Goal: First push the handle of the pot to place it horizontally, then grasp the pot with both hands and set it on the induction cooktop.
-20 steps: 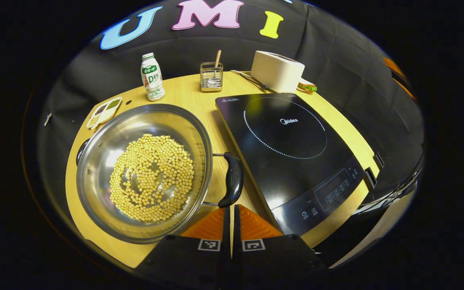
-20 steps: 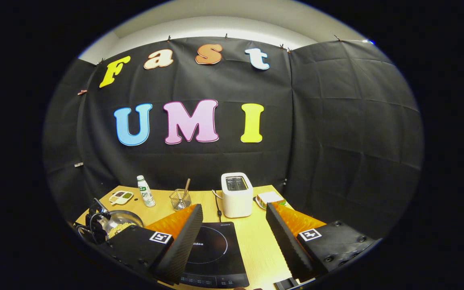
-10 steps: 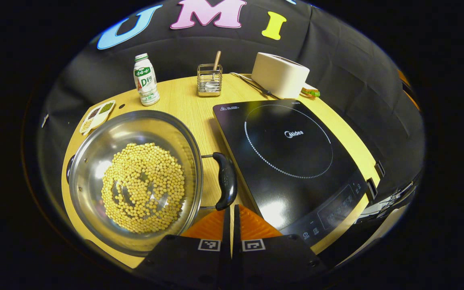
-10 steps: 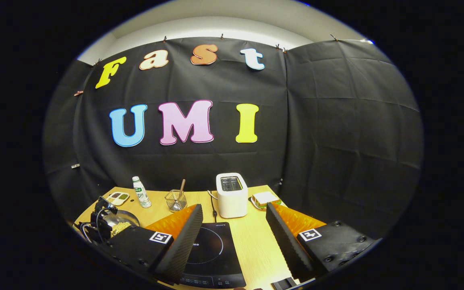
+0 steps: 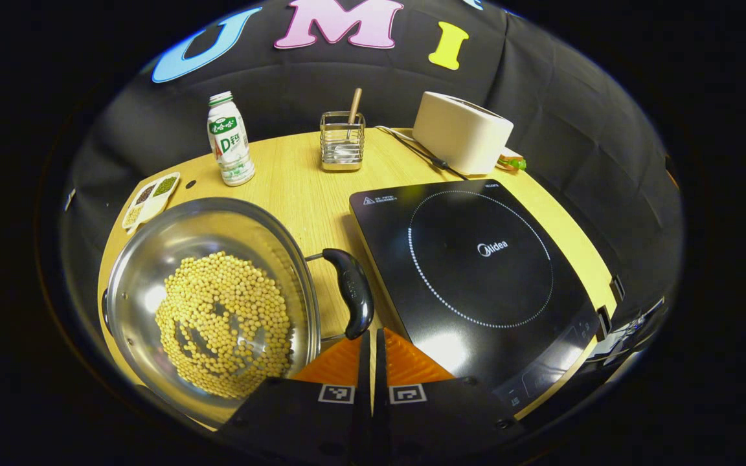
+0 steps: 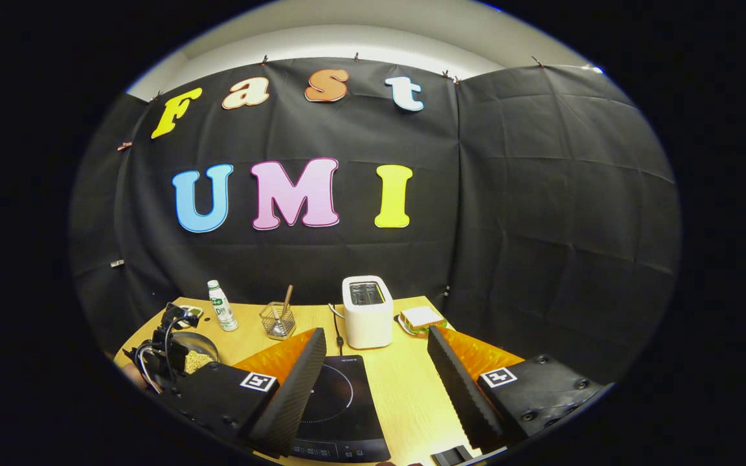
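A steel pot (image 5: 153,259) holding yellow soybeans sits on the left of the wooden table (image 5: 295,175). Its black side handle (image 5: 351,291) points toward the black induction cooktop (image 5: 476,272) on the right. My left gripper (image 5: 372,338) is shut, its tips against the near end of that handle with nothing between them. In the right gripper view, my right gripper (image 6: 373,362) is open, high above the cooktop (image 6: 334,401). The pot (image 6: 197,359) lies far left there, with the left gripper (image 6: 166,349) over it.
Along the back stand a milk bottle (image 5: 227,139), a wire holder (image 5: 342,139) with a stick, and a white toaster (image 5: 462,133) with its cable. A sandwich (image 5: 512,162) lies beside the toaster. A small divided dish (image 5: 149,197) sits behind the pot.
My left gripper has pressed on along the handle's near end; the pot has turned a little, its handle's far end swinging left. The right gripper stays open, barely drifting.
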`<action>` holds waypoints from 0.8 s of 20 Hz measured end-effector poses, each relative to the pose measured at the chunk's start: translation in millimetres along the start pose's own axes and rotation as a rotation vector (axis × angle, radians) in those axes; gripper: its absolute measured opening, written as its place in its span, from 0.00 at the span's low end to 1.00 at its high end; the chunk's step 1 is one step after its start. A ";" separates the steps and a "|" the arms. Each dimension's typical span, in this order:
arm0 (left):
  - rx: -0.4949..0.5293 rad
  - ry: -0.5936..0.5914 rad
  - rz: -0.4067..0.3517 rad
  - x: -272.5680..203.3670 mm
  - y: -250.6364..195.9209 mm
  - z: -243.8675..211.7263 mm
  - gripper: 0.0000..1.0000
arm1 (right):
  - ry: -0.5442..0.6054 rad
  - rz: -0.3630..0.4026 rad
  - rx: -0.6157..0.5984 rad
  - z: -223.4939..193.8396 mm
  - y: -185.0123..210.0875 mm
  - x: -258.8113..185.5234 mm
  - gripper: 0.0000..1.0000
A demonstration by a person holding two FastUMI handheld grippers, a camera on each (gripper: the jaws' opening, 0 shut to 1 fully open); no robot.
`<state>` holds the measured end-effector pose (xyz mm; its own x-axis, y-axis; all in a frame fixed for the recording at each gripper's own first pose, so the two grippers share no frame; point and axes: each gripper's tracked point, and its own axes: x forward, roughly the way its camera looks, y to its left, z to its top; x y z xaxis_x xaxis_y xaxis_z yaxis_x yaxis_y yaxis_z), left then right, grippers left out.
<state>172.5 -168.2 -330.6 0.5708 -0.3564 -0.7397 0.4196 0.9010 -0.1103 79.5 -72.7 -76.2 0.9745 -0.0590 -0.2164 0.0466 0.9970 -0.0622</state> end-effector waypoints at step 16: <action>-0.064 -0.310 0.009 -85.4 4.9 44.7 0.05 | 0.085 0.087 0.018 -21.5 40.4 8.9 0.98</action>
<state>157.4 -144.4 -238.3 0.7665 -0.3975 -0.5044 0.3734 0.9149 -0.1535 85.3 -34.0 -101.7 0.9531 0.0249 -0.3017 -0.0330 0.9992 -0.0219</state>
